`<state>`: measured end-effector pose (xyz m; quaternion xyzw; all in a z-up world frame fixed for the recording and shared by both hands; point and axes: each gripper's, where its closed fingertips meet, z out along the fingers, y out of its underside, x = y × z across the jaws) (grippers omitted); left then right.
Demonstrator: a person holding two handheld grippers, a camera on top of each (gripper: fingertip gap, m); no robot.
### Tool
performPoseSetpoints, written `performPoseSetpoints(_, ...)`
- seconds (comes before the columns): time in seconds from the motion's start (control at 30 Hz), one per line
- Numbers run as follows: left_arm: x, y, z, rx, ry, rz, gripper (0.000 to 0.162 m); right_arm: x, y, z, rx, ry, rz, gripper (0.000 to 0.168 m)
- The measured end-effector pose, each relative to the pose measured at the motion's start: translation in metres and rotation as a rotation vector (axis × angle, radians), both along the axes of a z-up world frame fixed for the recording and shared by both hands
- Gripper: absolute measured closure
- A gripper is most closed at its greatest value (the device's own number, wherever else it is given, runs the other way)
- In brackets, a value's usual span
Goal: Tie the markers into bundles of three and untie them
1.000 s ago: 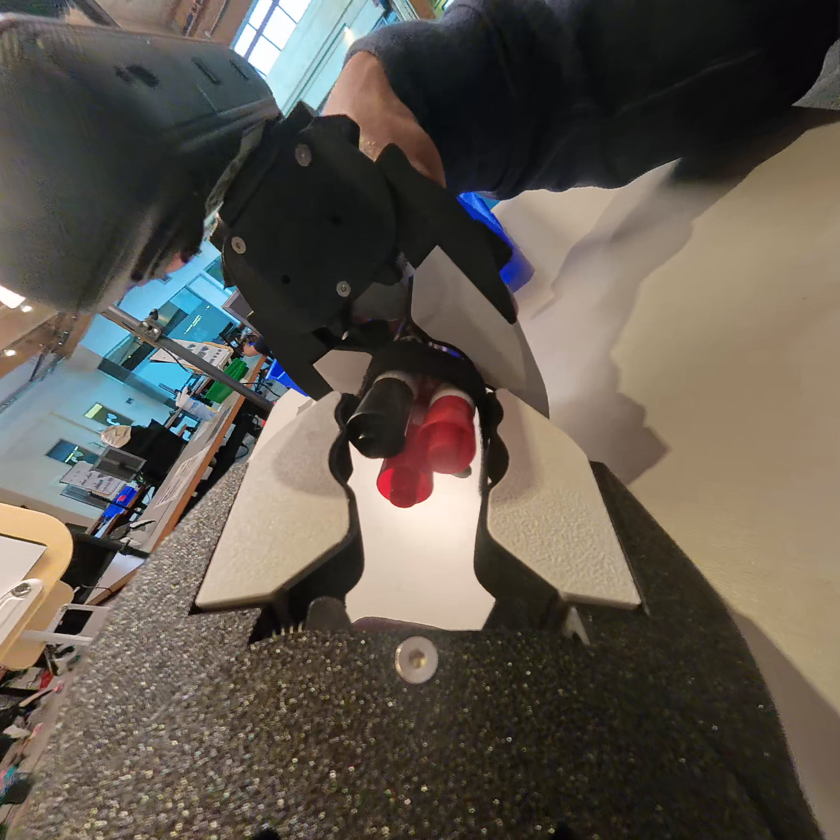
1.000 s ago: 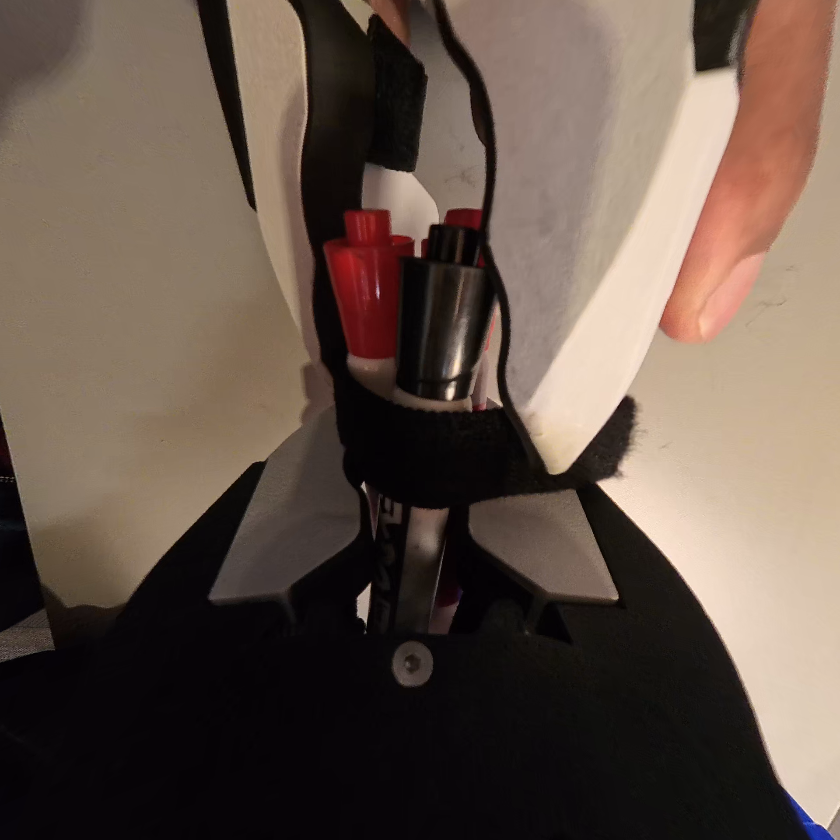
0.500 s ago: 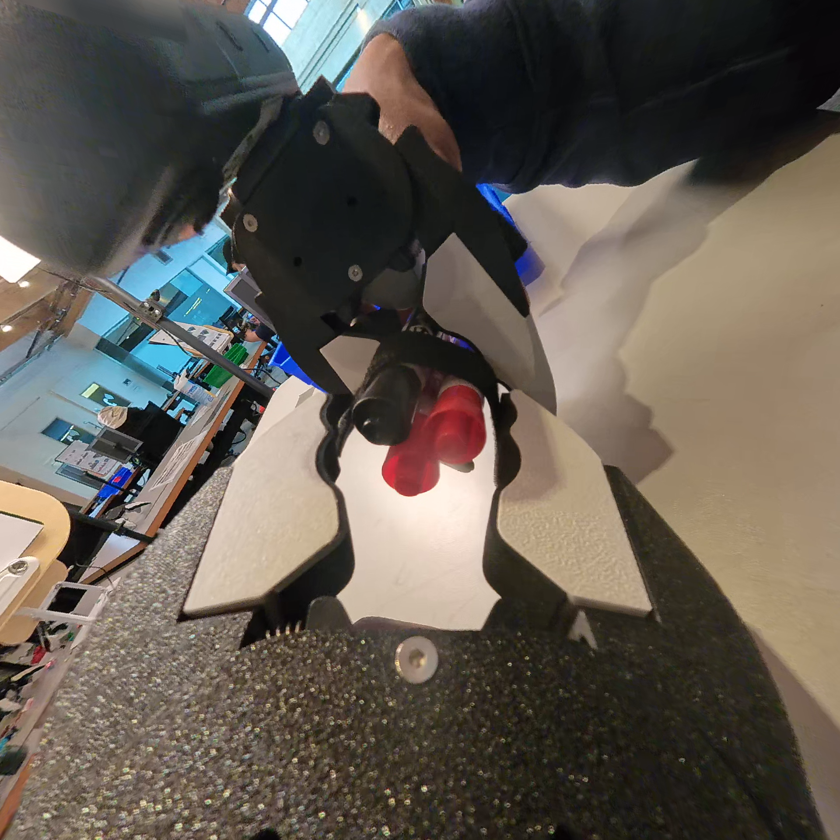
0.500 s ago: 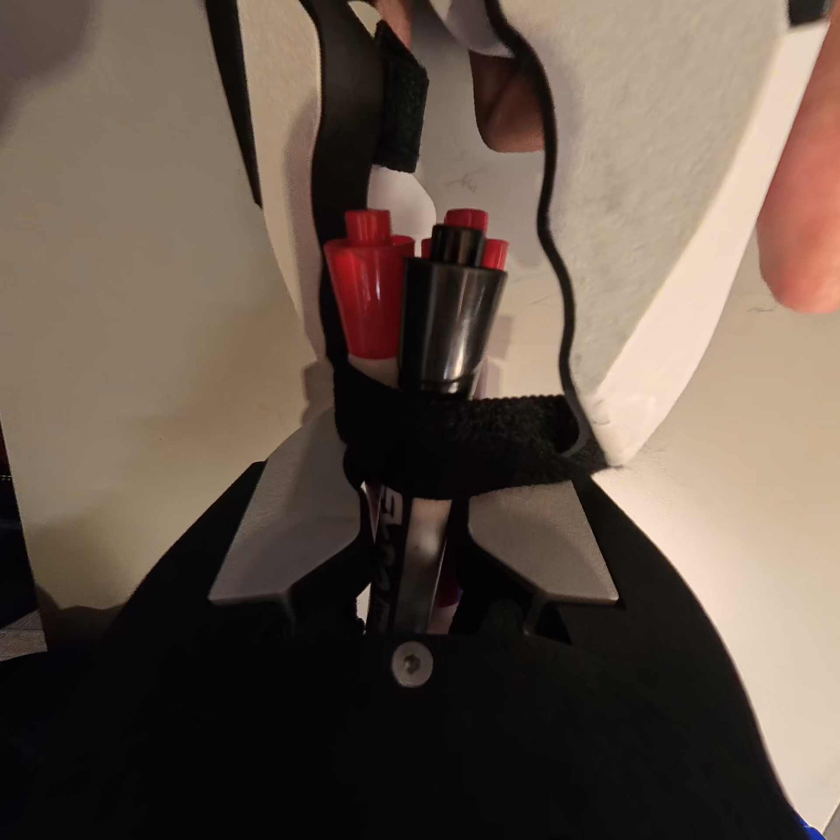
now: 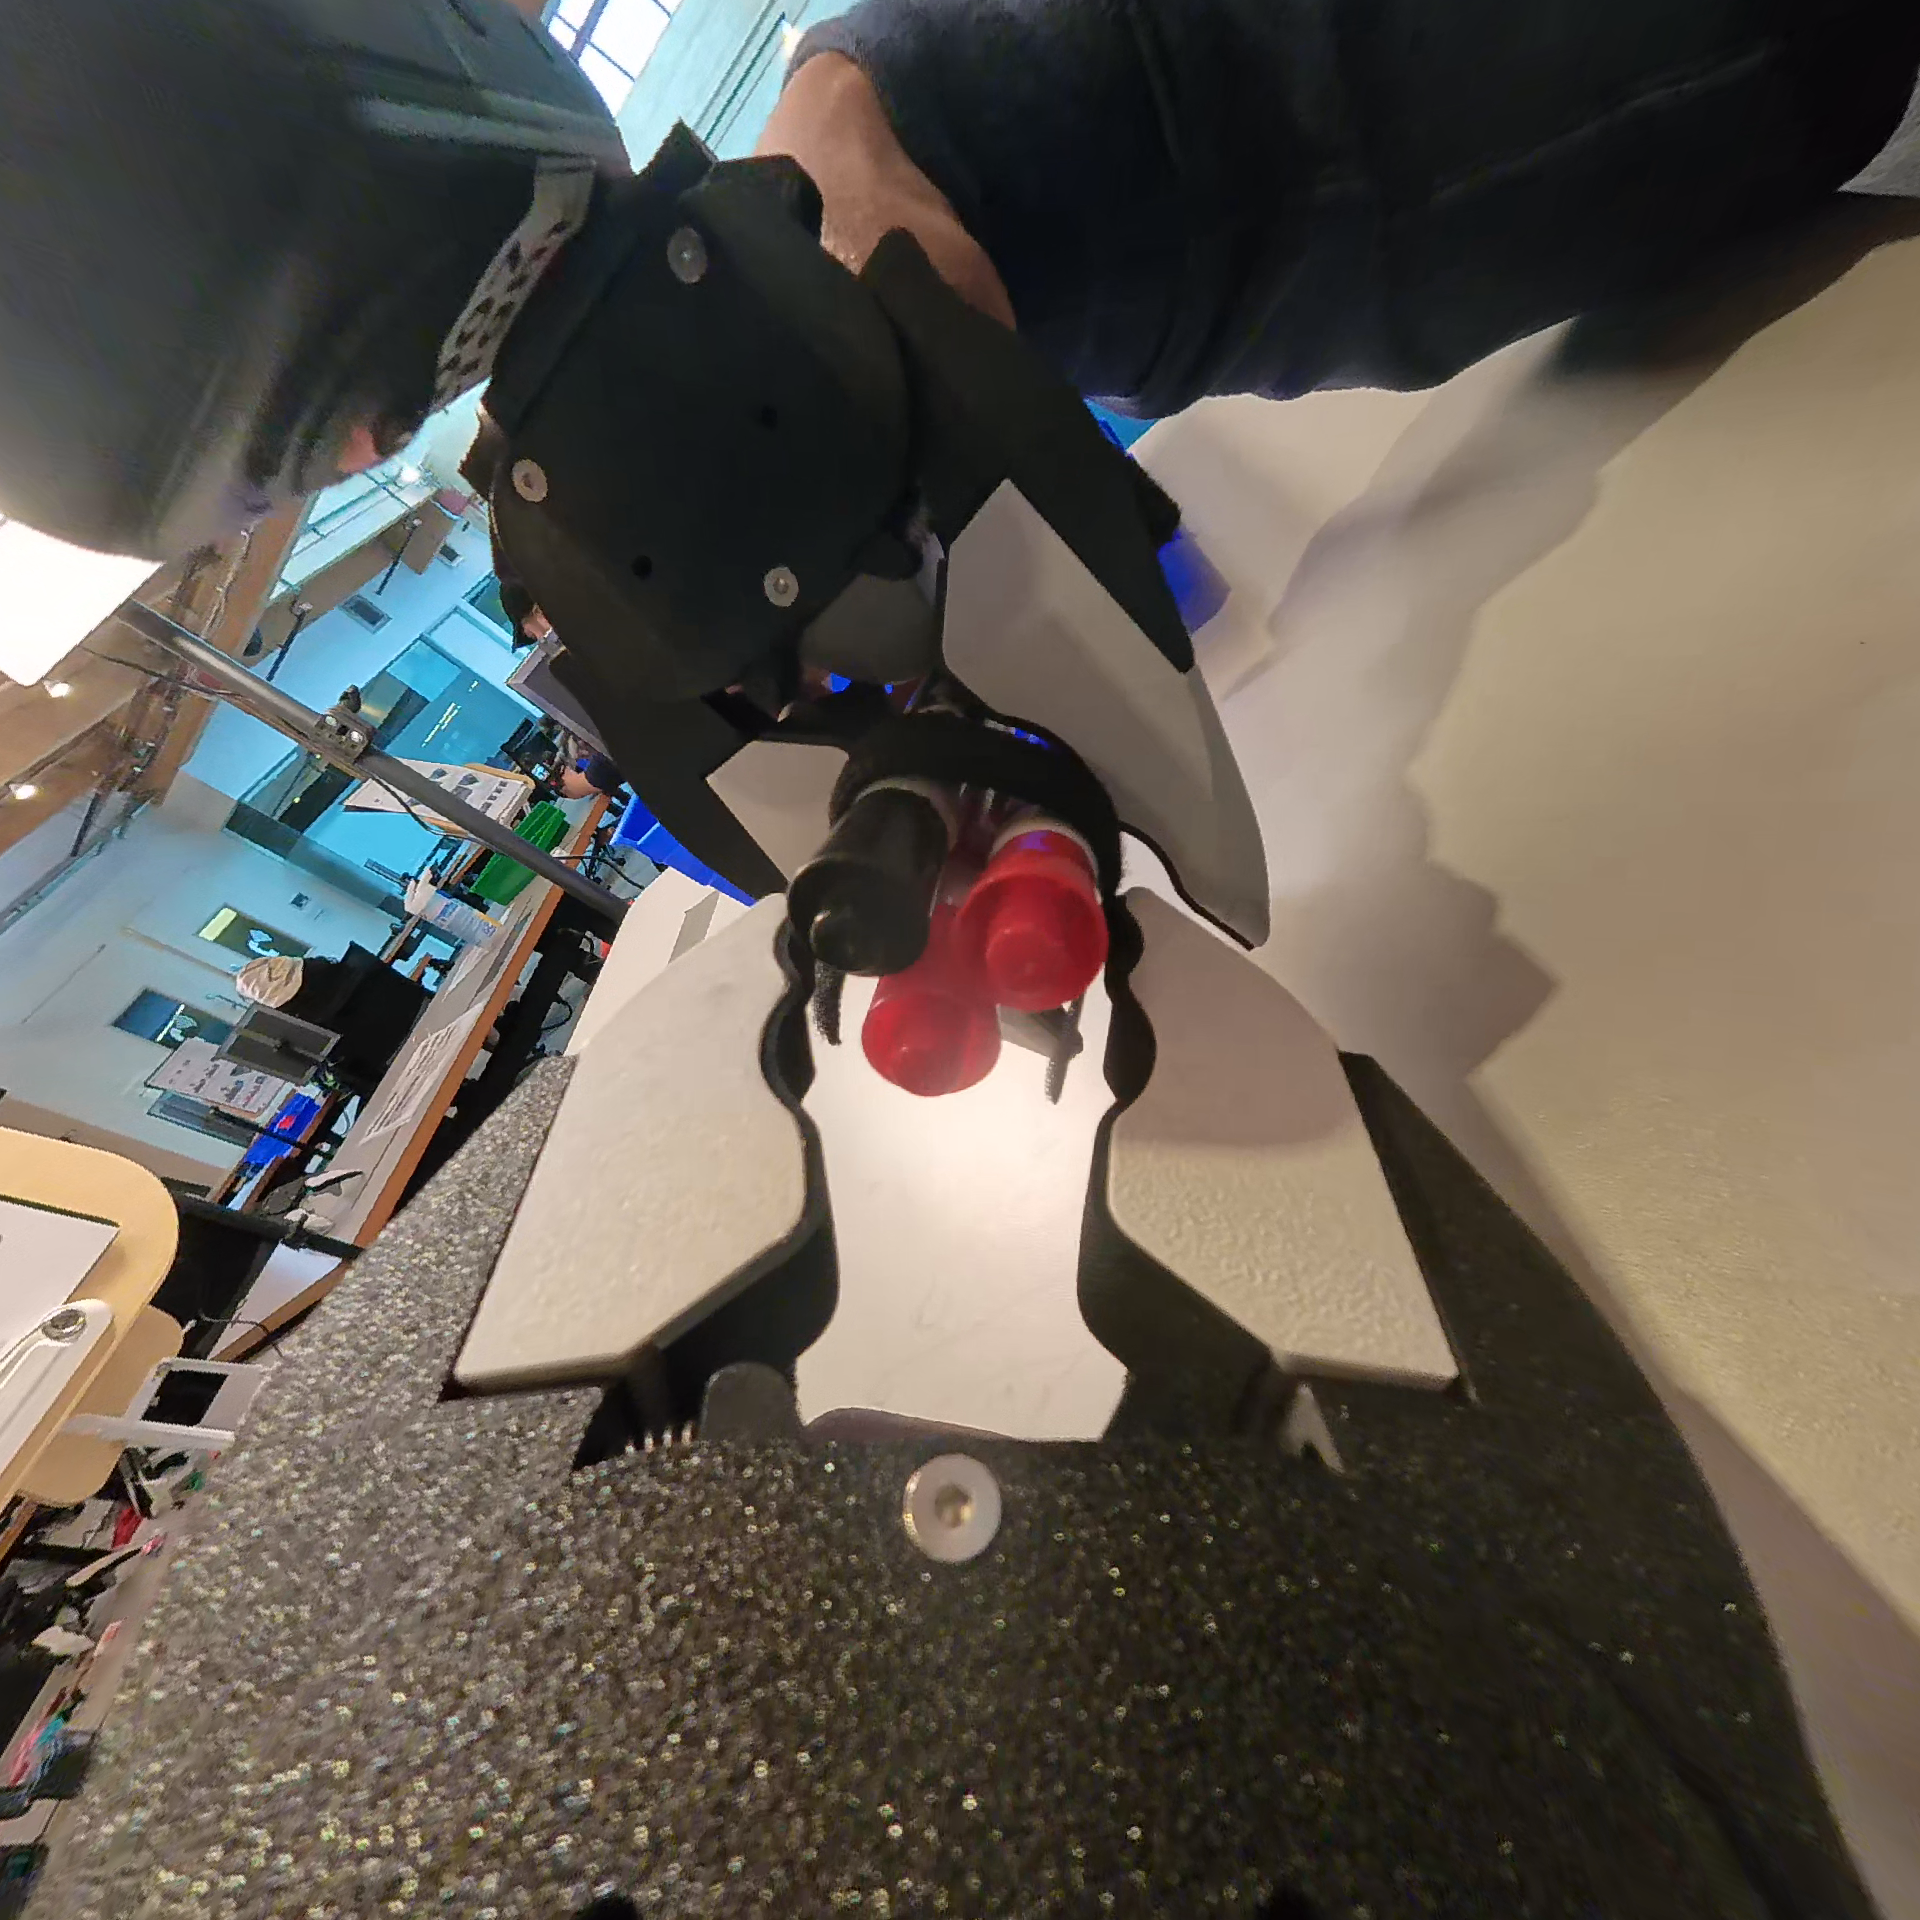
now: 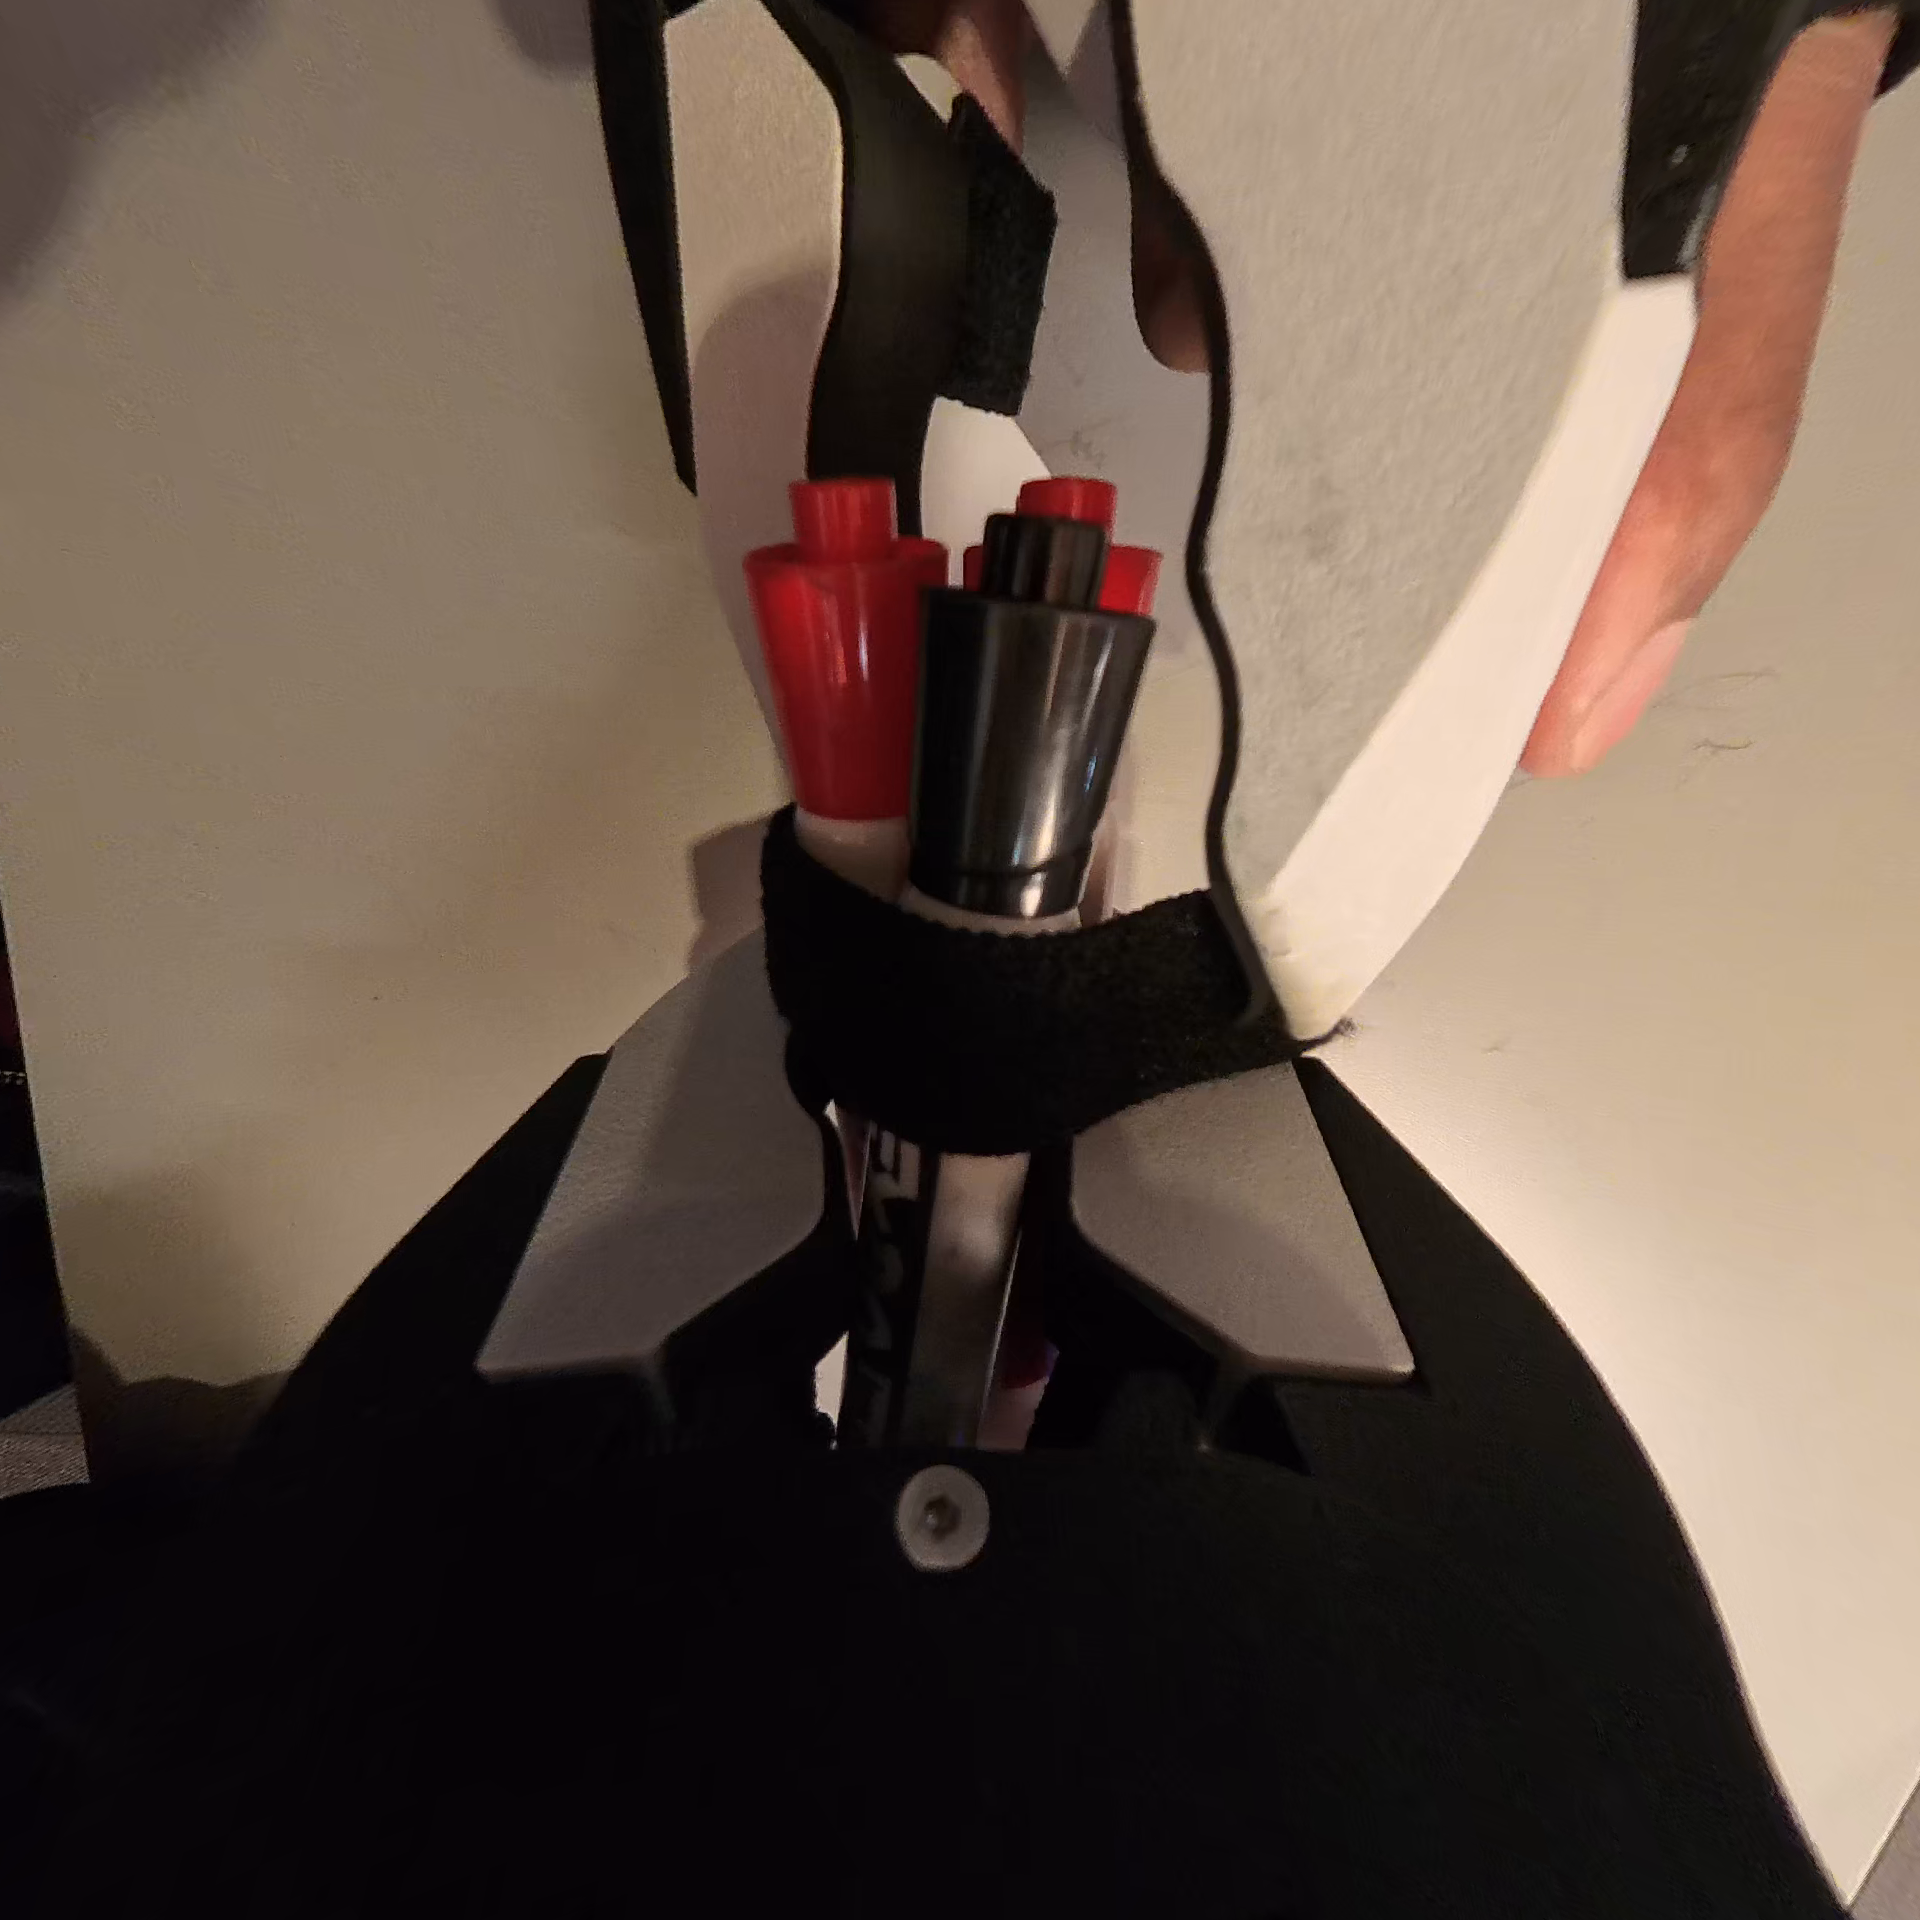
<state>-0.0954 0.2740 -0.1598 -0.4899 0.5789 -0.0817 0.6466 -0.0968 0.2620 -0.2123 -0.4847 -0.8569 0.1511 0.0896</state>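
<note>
Right tongs (image 6: pixel 940 1174) clamp the strapped marker bundle (image 6: pixel 966 727), whose caps poke between the parted left tongs (image 5: pixel 951 956).

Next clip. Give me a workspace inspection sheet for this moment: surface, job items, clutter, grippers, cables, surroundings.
Surface: pale table, bare where visible.
Job's things: three markers, two with red caps and one with a black cap, wrapped by a black strap.
Clutter: nothing seen on the table.
Grippers: right gripper shut on the marker barrels; left gripper open around the cap ends, one finger against the strap's end.
Cables: nothing seen.
Surroundings: person's dark sleeve; desks and bins in the room behind.
</note>
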Motion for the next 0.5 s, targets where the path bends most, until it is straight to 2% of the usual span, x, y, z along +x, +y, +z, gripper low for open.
performPoseSetpoints(0.5,0.0024,0.0038,0.0004,0.045,-0.014,0.039,0.098,0.0001,-0.0031,-0.0004,-0.006,-0.001,0.013,0.128)
